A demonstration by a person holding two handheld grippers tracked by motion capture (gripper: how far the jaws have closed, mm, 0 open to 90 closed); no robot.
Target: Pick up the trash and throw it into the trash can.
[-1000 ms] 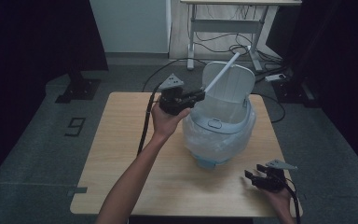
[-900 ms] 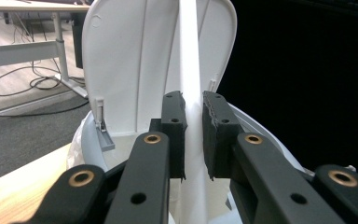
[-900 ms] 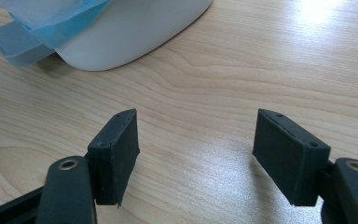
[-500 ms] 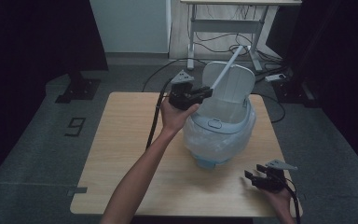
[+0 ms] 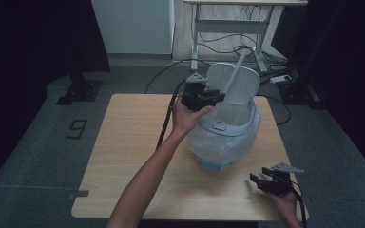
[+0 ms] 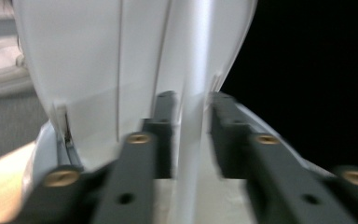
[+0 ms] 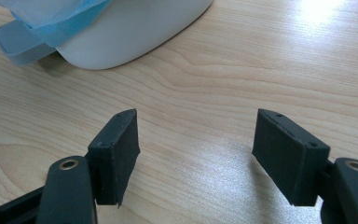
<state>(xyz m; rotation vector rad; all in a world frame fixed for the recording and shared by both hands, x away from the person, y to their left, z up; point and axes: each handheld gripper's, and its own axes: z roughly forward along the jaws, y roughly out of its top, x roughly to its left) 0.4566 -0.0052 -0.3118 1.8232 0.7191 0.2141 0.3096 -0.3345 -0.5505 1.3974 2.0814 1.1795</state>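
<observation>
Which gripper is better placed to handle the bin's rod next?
Left. The left gripper is up at the bin, its just-opened jaws straddling the white rod. The right gripper rests open on the table, away from the bin.

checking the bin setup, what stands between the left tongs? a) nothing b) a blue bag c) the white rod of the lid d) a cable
c: in the left gripper view the white rod rises between the left tongs, in front of the raised lid.
</observation>
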